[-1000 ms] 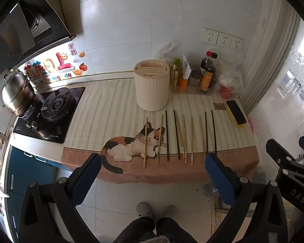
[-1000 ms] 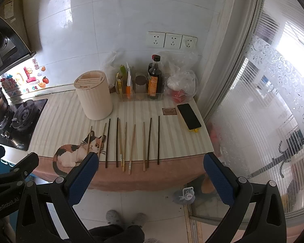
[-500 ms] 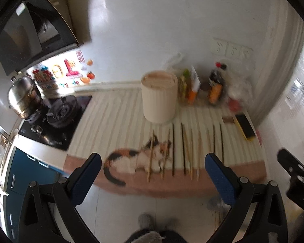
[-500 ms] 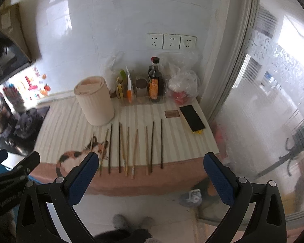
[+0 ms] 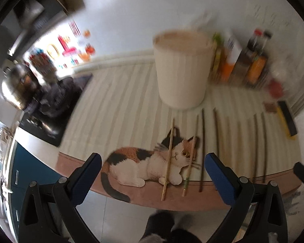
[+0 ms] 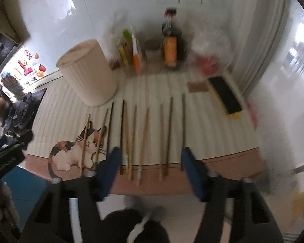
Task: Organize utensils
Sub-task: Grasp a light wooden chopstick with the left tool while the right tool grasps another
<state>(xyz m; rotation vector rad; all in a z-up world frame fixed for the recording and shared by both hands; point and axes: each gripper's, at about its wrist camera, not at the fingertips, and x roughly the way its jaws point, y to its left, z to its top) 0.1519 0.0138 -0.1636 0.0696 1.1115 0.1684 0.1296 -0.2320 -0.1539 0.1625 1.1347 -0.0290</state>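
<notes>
Chopsticks (image 6: 146, 135) laid parallel for sorting, holder (image 6: 89, 75) at 11 o'clock; left fingers (image 5: 152, 174) wide, right fingers (image 6: 150, 168) closing, empty.

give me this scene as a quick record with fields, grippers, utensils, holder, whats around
surface: striped mat with a cat print
utensils: chopsticks lying side by side in a row near the front edge, none picked up
holder: cream tub upright behind the row
left gripper: open, empty, above the cat print
right gripper: jaws closing, nothing pressed between the pads, over the middle of the row
back: bottles by the wall
right side: phone lying flat
left side: stove
</notes>
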